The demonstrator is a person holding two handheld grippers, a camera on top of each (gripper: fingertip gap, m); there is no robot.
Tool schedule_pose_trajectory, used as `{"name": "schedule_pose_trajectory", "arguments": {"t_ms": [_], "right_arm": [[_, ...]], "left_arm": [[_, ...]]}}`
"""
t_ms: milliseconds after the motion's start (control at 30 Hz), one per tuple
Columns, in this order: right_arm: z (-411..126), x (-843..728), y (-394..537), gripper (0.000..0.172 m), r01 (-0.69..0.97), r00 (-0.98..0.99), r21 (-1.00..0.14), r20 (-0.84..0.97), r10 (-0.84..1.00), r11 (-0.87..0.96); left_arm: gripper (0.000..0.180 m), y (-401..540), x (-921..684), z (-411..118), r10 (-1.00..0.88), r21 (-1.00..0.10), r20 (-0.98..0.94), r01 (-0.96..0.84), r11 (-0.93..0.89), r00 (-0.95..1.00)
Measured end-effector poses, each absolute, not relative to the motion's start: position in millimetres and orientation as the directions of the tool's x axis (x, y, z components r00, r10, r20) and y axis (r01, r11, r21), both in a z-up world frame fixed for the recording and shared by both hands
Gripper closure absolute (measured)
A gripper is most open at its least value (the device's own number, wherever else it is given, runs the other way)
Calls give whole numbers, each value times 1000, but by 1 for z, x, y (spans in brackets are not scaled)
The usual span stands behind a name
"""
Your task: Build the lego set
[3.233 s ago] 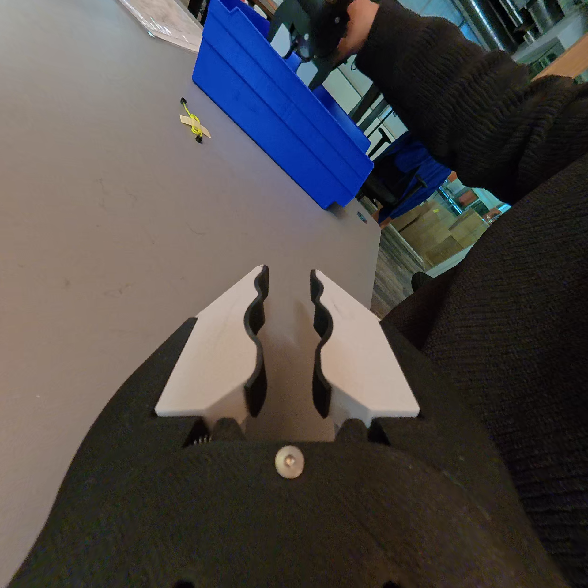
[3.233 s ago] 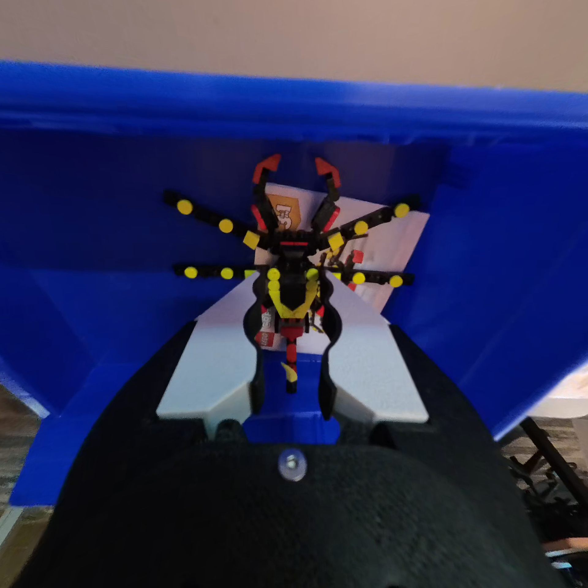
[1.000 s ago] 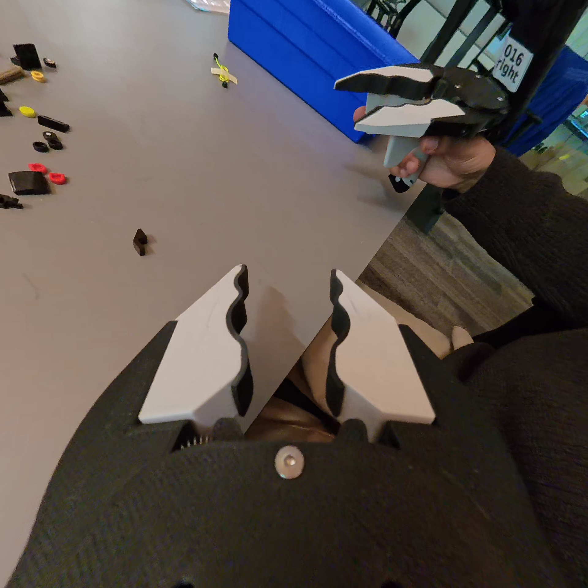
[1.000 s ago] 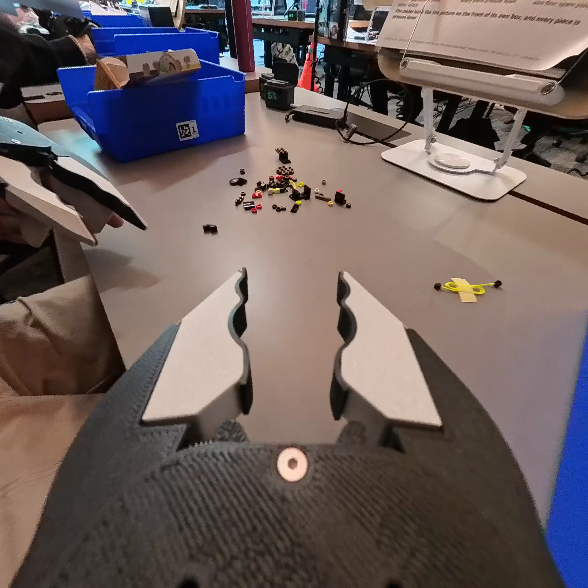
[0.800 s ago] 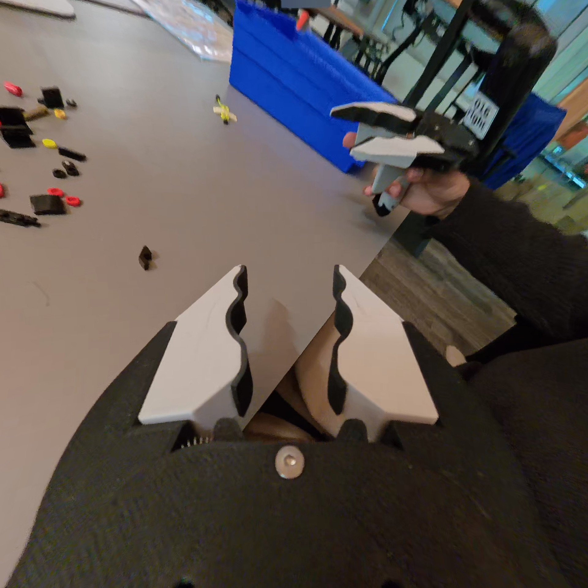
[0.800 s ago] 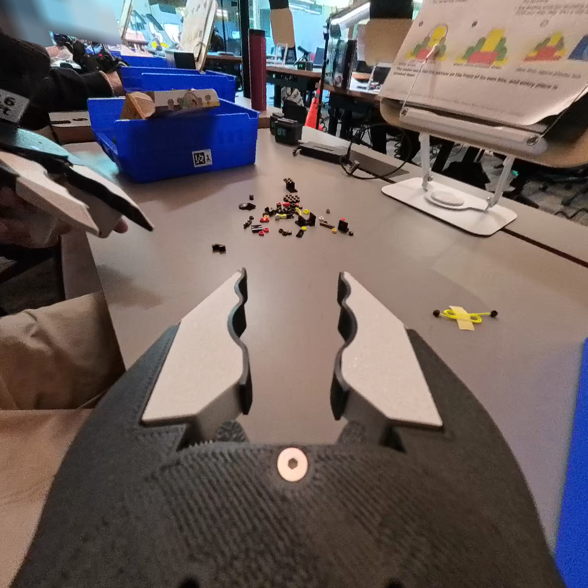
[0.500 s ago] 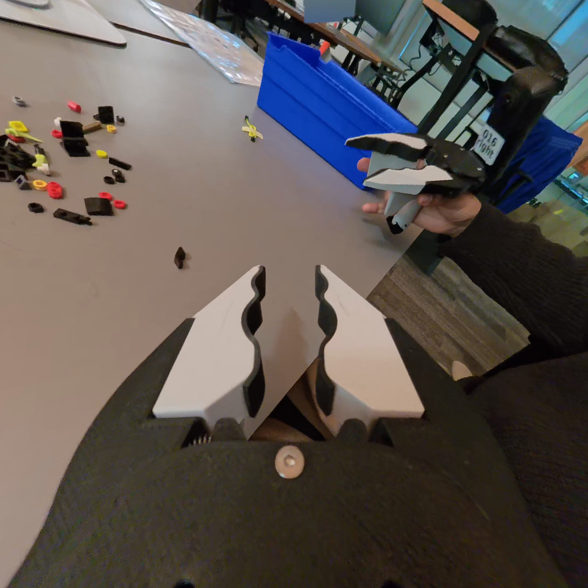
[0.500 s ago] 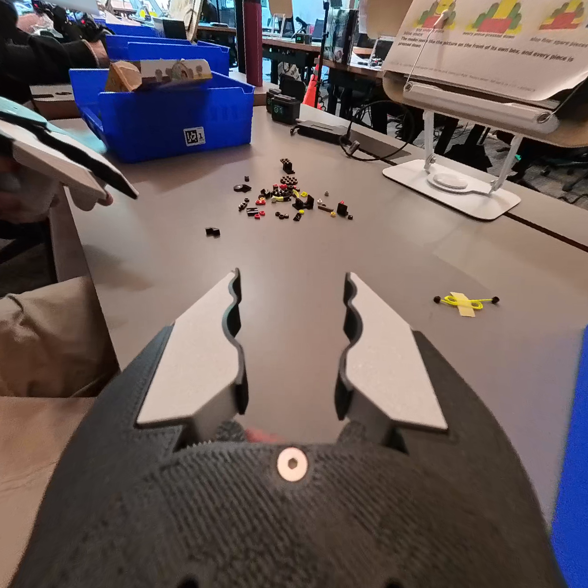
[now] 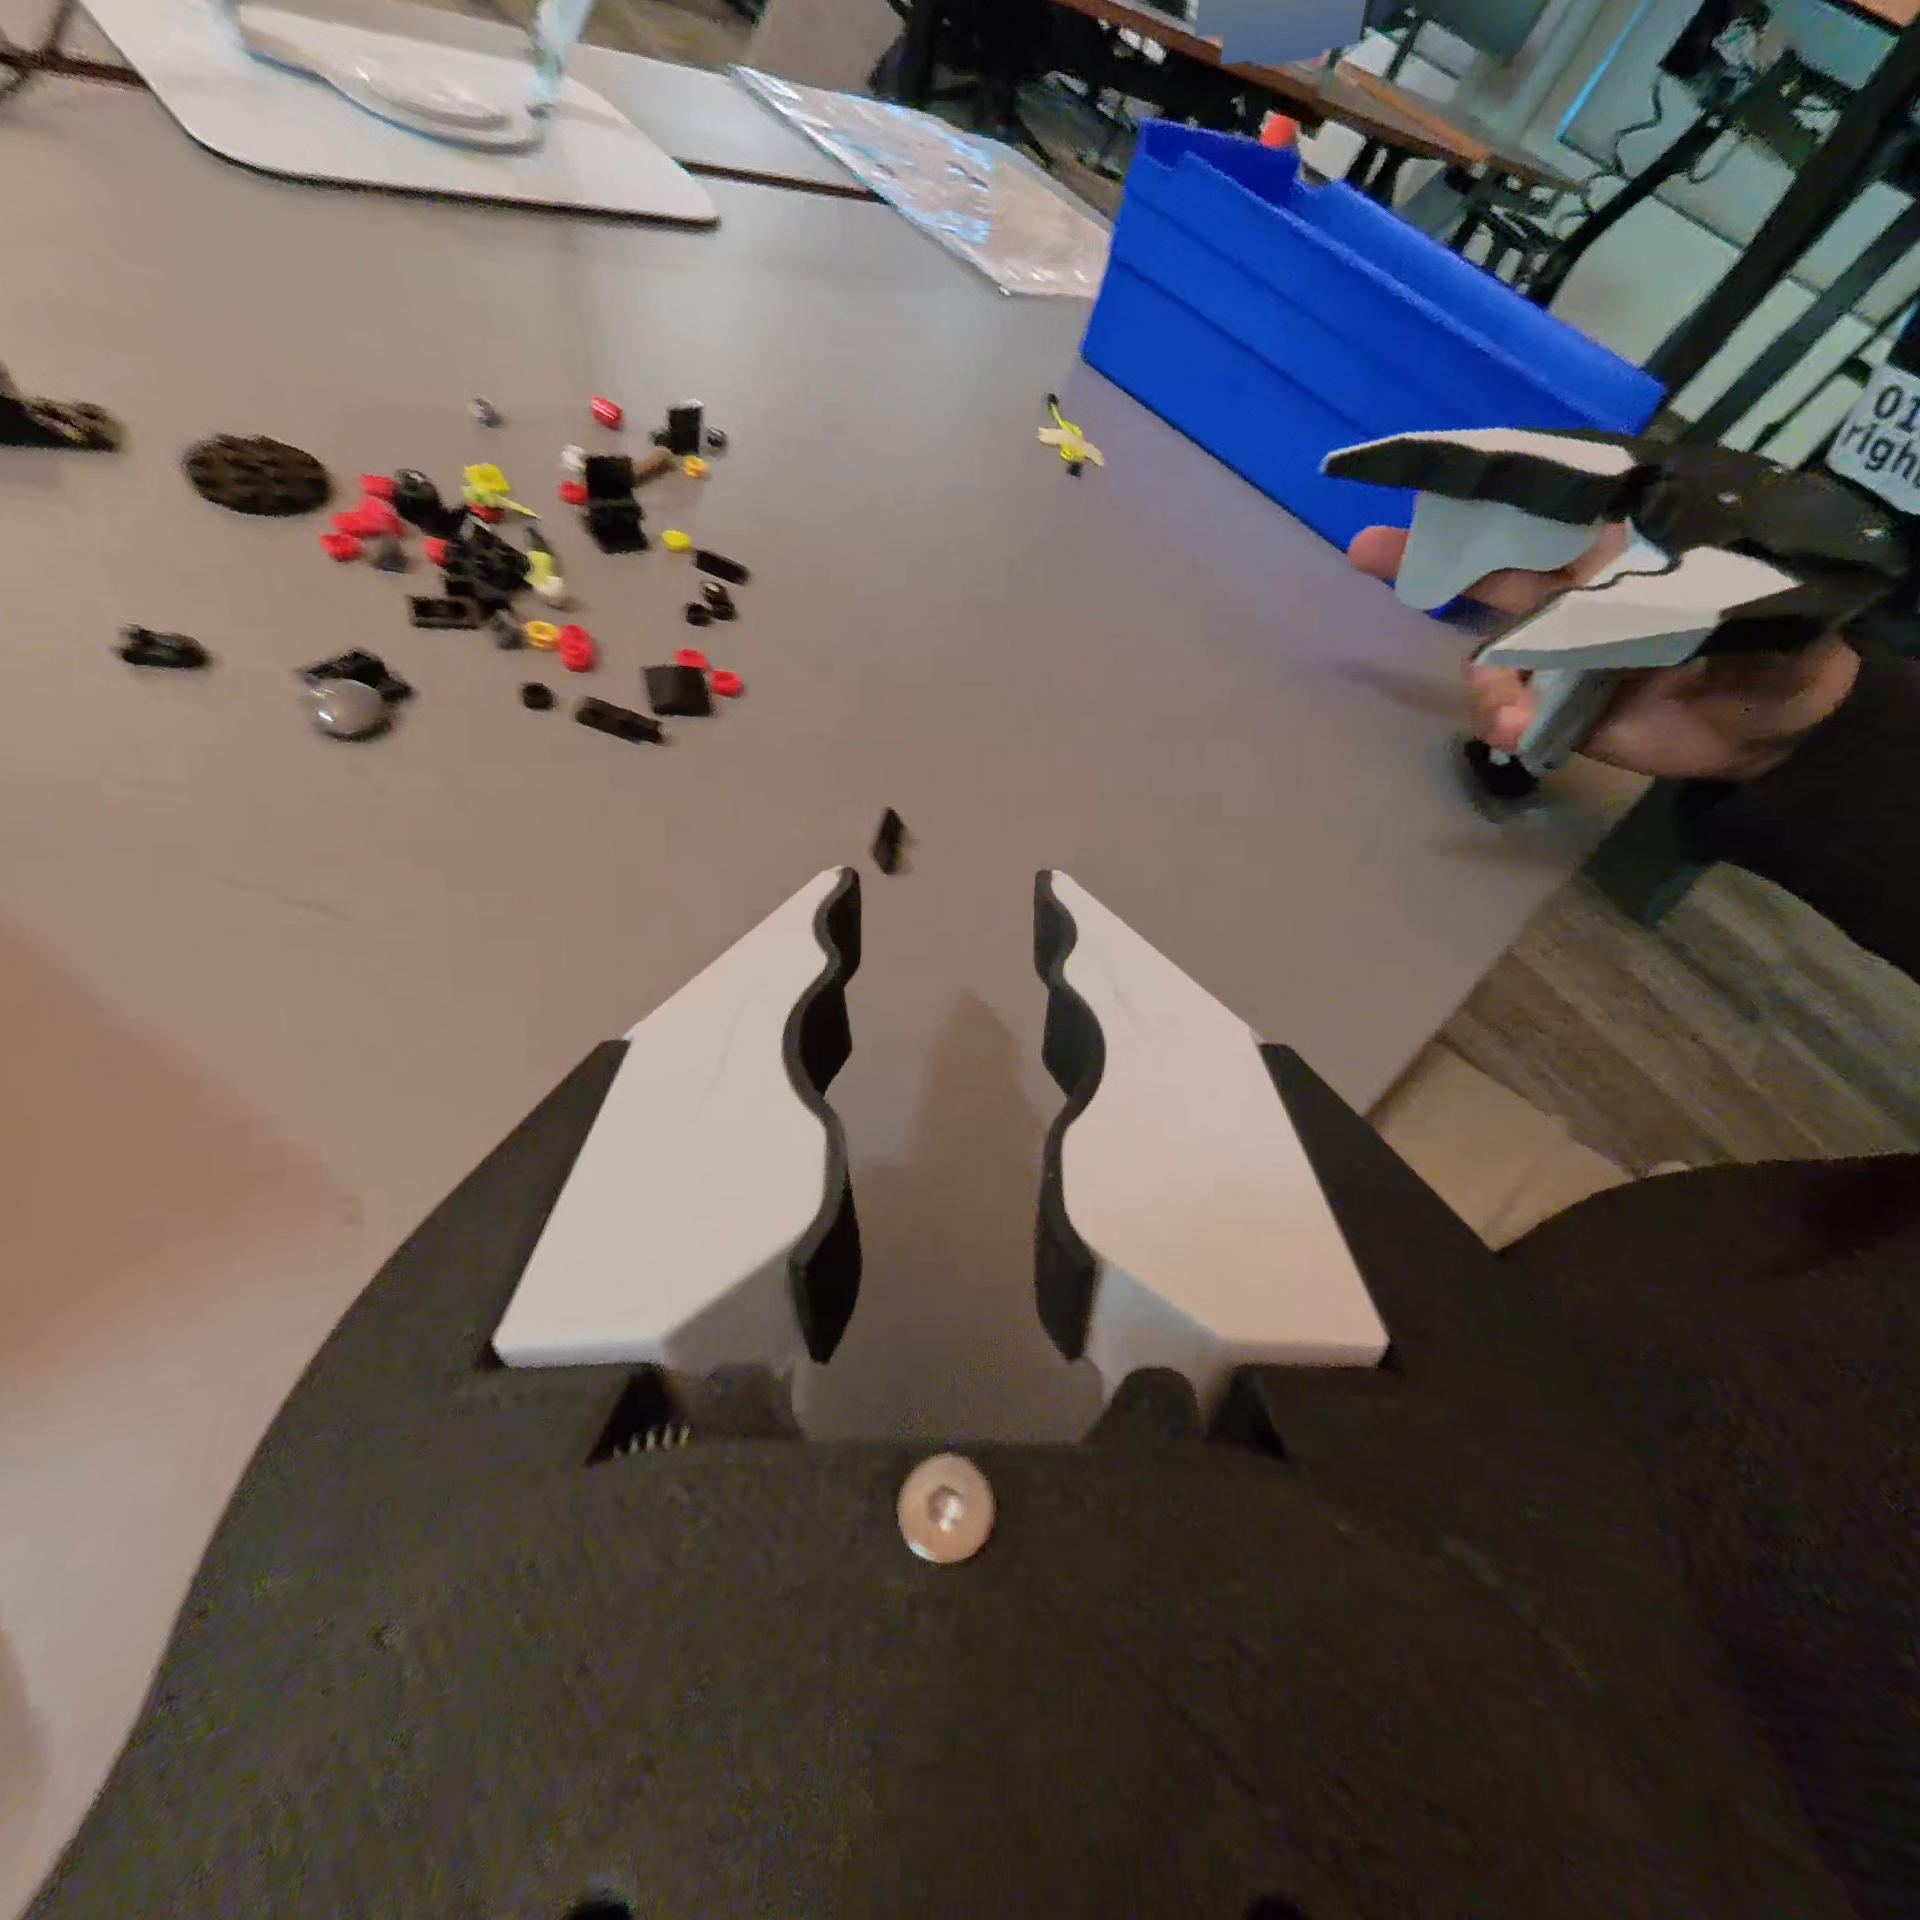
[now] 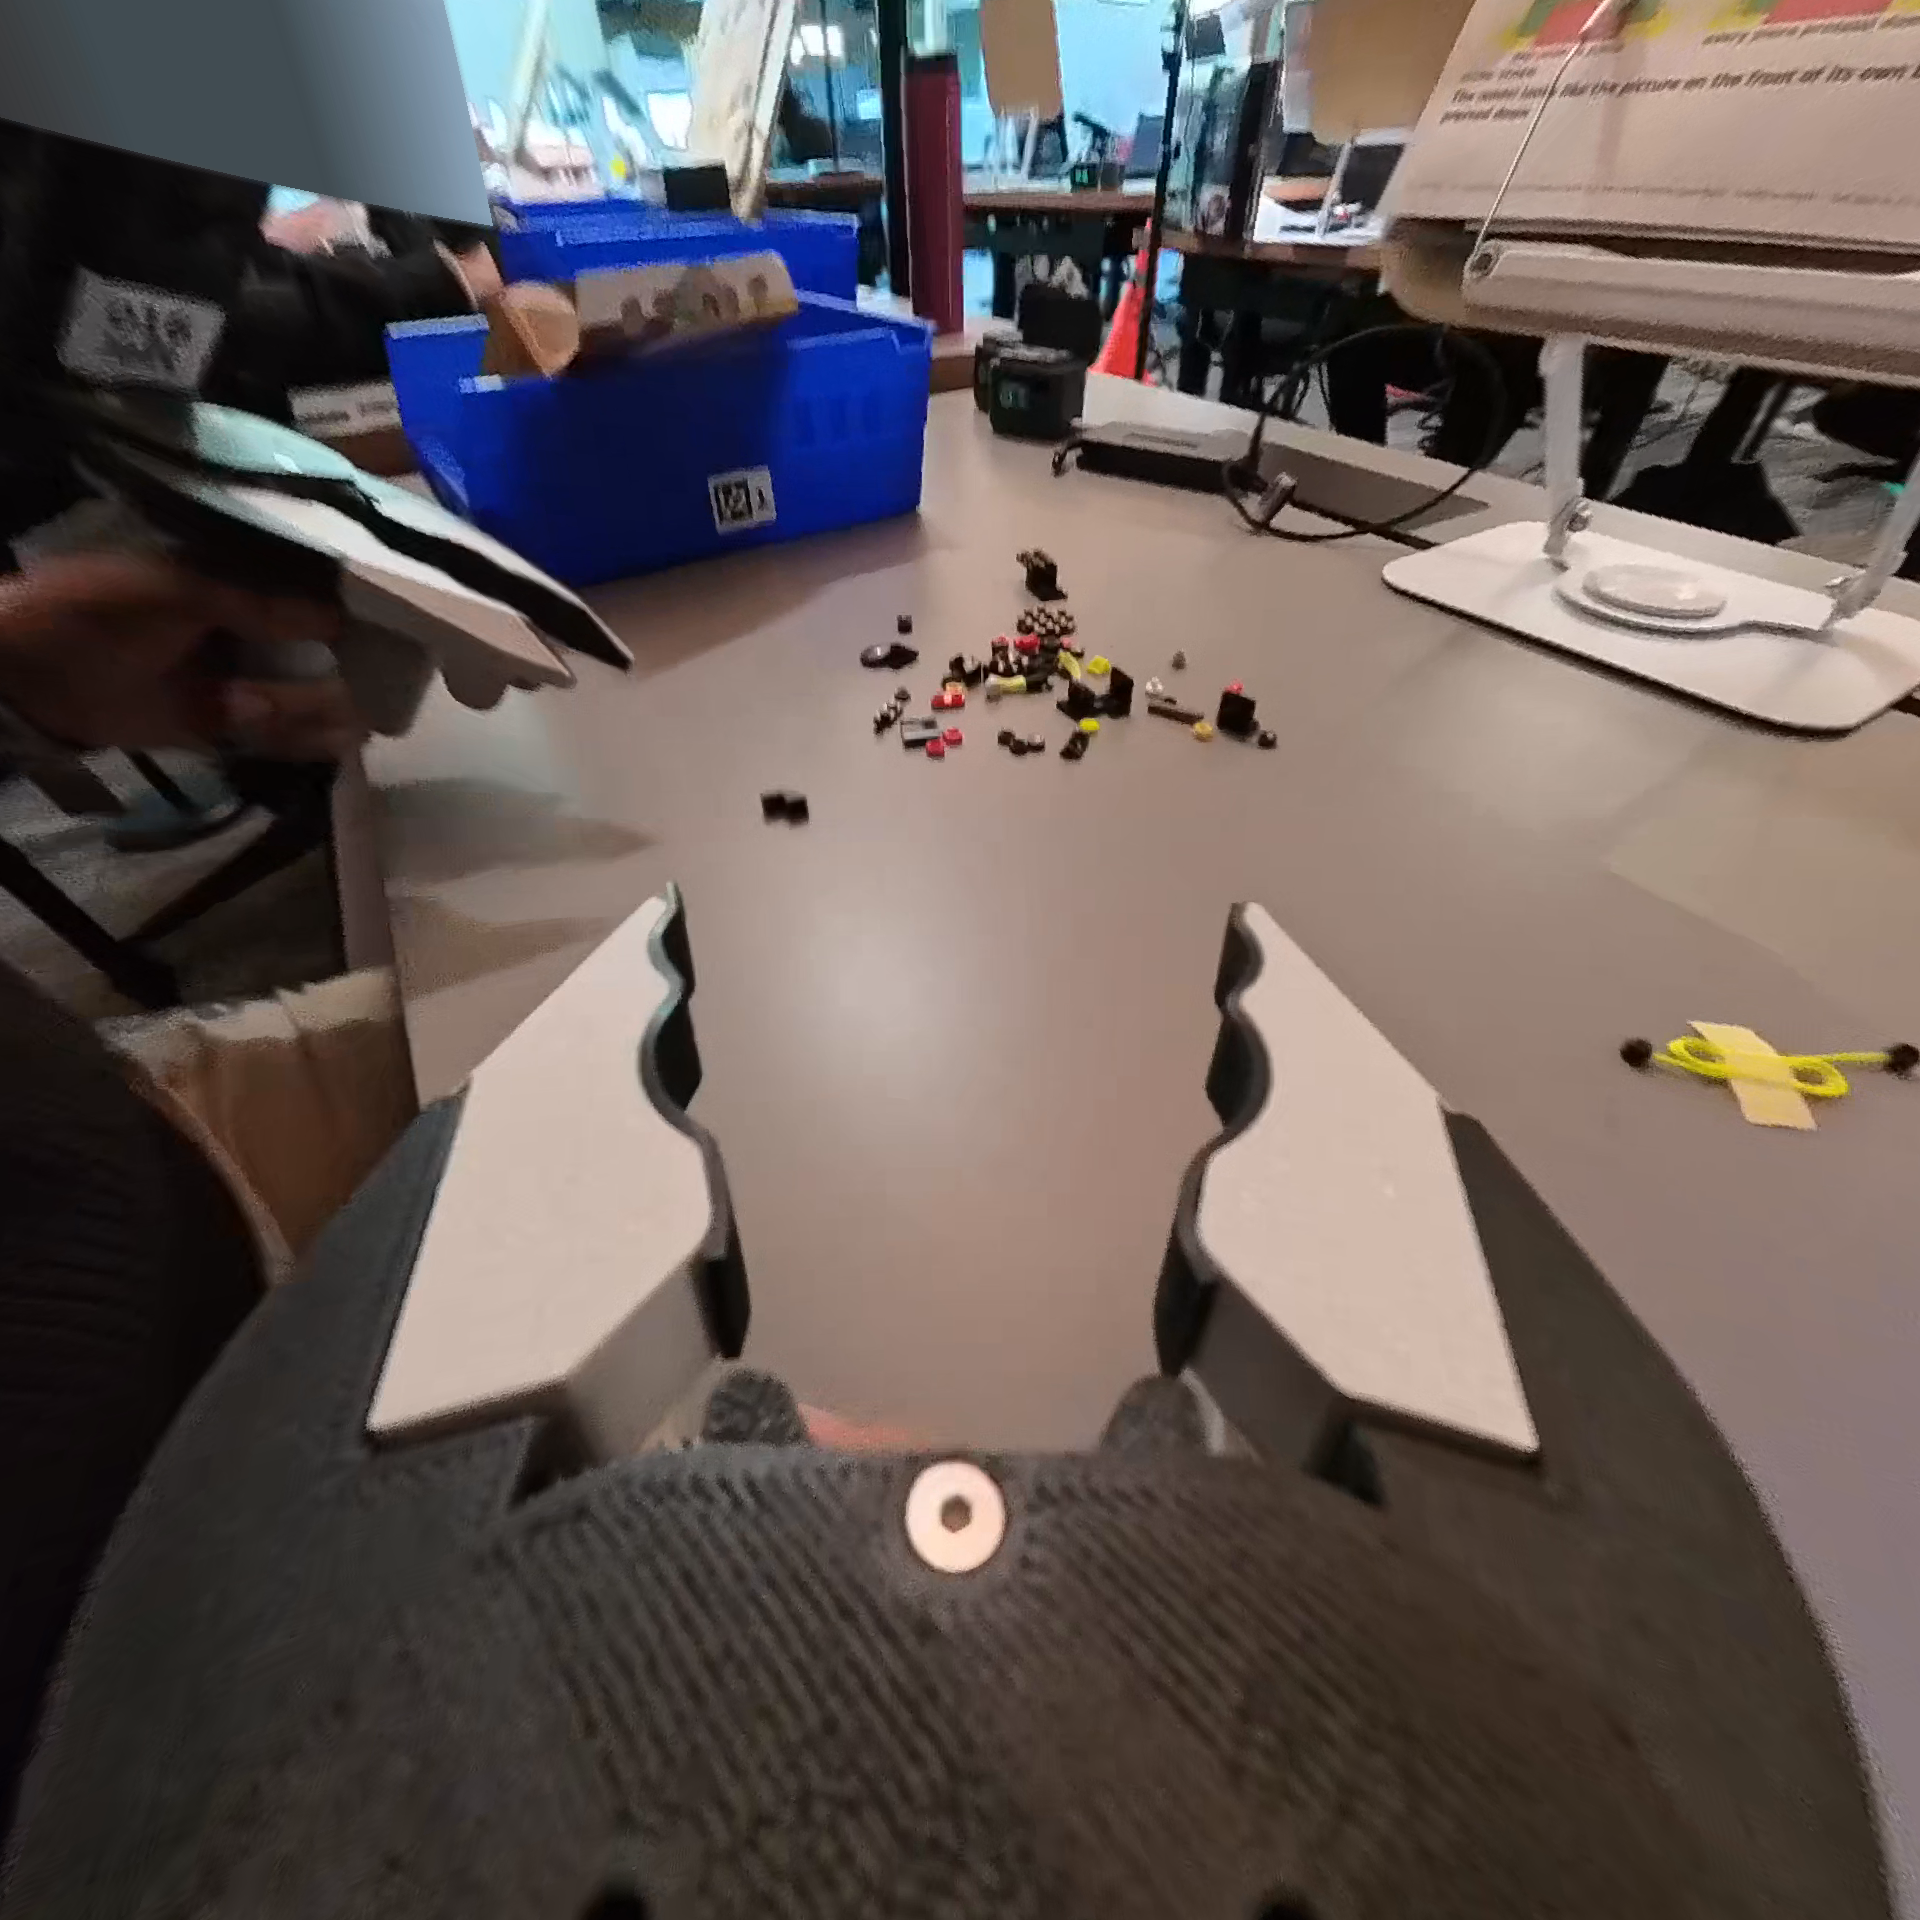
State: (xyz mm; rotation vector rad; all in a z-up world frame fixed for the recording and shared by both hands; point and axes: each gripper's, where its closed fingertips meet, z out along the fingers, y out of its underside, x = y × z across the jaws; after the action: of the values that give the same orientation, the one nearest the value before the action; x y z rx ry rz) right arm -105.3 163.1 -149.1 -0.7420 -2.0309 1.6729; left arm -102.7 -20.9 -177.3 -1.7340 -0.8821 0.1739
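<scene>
My left gripper (image 9: 945, 883) is open with nothing between its fingers, low over the grey table (image 9: 935, 644). A small black brick (image 9: 889, 840) lies on the table just beyond its left fingertip. A scatter of small black, red and yellow bricks (image 9: 540, 561) lies farther off to the left. My right gripper (image 10: 954, 914) is wide open and bare above the table, facing the same brick scatter (image 10: 1060, 686) and the lone black brick (image 10: 783, 805). The right gripper also shows at the right in the left wrist view (image 9: 1538, 561), held by a hand. The left gripper shows at the left in the right wrist view (image 10: 436, 592).
A blue bin (image 9: 1340, 343) stands at the table's far right edge, and another blue bin (image 10: 665, 436) with cardboard items stands beyond the bricks. A white stand base (image 10: 1662, 613) holds an instruction sheet. A yellow cord taped down (image 10: 1756, 1070) lies on the table. The table edge (image 9: 1475, 997) runs close on my right.
The right gripper left the blue bin and the spider model, swung out over the table and opened wide. The left gripper swung towards the bricks and narrowed; the lone black brick now lies near its tips.
</scene>
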Motion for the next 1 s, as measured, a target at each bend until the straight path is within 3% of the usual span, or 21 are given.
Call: {"name": "schedule_pose_trajectory", "arguments": {"t_ms": [100,300,400,733,933,1000], "right_arm": [[-146,-119,161,73,156,-779,-982,-57,624,104],[-143,-162,148,74,103,-790,-969,57,611,224],[-143,-160,141,78,144,-811,-975,-16,585,171],[-144,-145,148,88,73,-789,-967,95,607,246],[-163,-140,129,84,312,-824,-928,-158,545,203],[-160,-146,117,85,319,-821,-929,-173,544,186]], "left_arm": [[151,-20,-121,-169,630,-893,312,446,-62,711],[145,-13,-154,-146,614,-913,308,407,-23,727],[144,-18,-169,-142,651,-915,317,403,17,690],[131,-80,-184,-97,824,-954,270,252,160,498],[125,-194,-182,-54,945,-976,216,63,207,244],[124,-232,-181,-55,969,-979,201,61,194,146]]}}
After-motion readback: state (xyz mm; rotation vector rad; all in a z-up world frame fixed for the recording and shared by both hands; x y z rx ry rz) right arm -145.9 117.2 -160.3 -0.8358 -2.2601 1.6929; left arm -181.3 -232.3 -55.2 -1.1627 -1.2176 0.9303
